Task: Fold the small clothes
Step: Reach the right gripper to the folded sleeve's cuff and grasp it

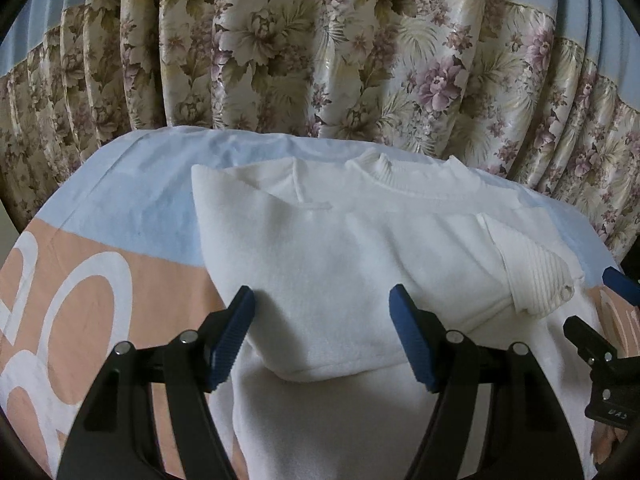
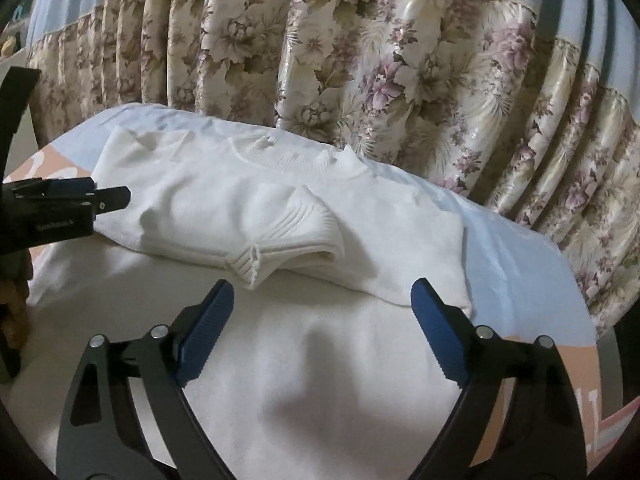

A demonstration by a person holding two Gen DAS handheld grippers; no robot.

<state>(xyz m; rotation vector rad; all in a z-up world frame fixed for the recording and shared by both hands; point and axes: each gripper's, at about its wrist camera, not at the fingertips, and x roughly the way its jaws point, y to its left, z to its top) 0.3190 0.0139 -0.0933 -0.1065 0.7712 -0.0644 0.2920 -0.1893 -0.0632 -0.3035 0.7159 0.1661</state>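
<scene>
A white knit sweater lies flat on the sheet, collar at the far side and both sleeves folded across the chest. A ribbed cuff rests on its right part. My left gripper hovers open over the lower edge of the folded left sleeve, with nothing pinched between its blue pads. In the right wrist view the sweater fills the middle and the cuff lies just past my right gripper, which stands open over the body cloth. The left gripper shows at the left edge.
A sheet in pale blue and peach with large white letters covers the surface under the sweater. A flowered curtain hangs close behind the far edge. The right gripper's blue pad pokes in at the right rim of the left wrist view.
</scene>
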